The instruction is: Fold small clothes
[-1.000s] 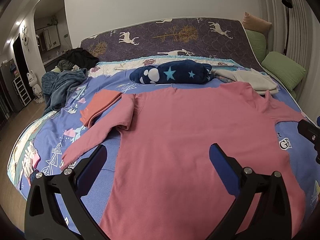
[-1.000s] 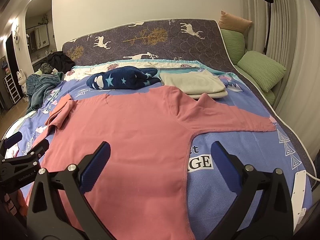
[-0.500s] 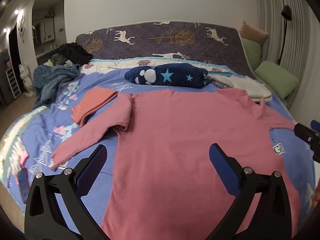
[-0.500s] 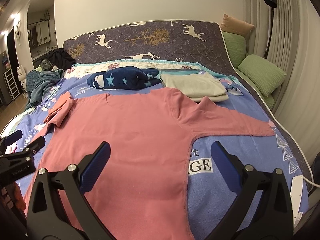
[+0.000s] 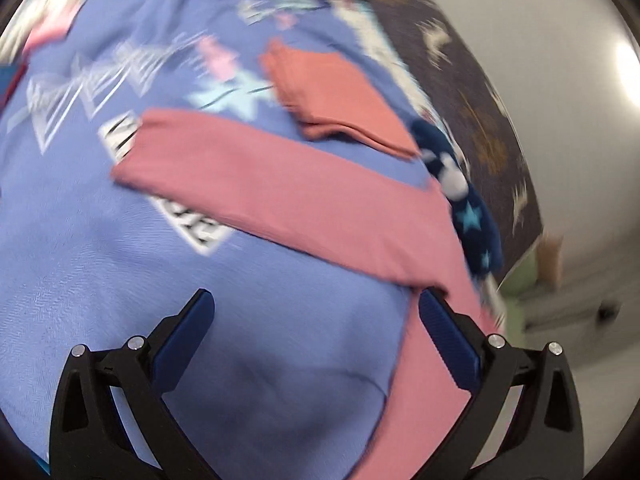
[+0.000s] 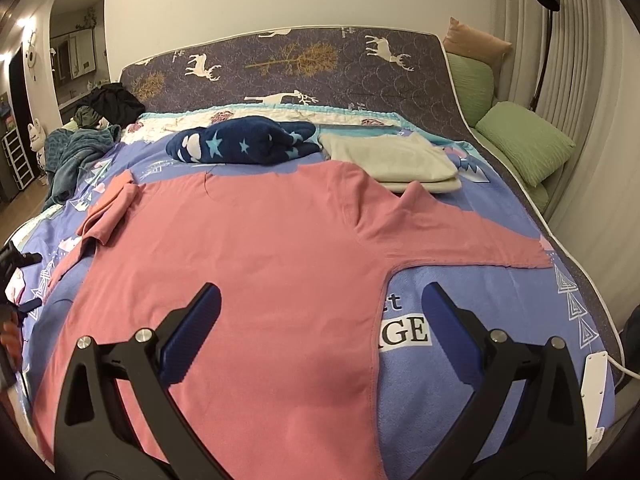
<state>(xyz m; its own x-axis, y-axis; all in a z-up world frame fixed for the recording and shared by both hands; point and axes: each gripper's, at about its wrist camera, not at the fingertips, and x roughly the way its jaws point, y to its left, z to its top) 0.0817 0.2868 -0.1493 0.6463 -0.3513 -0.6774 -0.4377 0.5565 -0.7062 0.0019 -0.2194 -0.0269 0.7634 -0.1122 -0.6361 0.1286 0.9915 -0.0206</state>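
A pink long-sleeved shirt (image 6: 256,264) lies flat on the blue bedspread (image 6: 472,312), both sleeves spread out. My right gripper (image 6: 320,320) is open and empty above the shirt's lower right side. My left gripper (image 5: 316,328) is open and empty, tilted over the bedspread just below the shirt's left sleeve (image 5: 280,196); that view is blurred. Its right finger (image 5: 448,340) is over the shirt's side edge. The left gripper also shows at the far left edge of the right wrist view (image 6: 16,260).
A folded orange-pink garment (image 5: 336,96) lies beyond the left sleeve. A navy star-print bundle (image 6: 244,142) and a folded cream cloth (image 6: 392,160) lie near the headboard. A teal blanket (image 6: 72,152) is heaped at the left, green pillows (image 6: 524,140) at the right.
My left gripper has swung sharply left and tilted, from facing the shirt's body to hovering by the left sleeve. The right gripper has barely moved.
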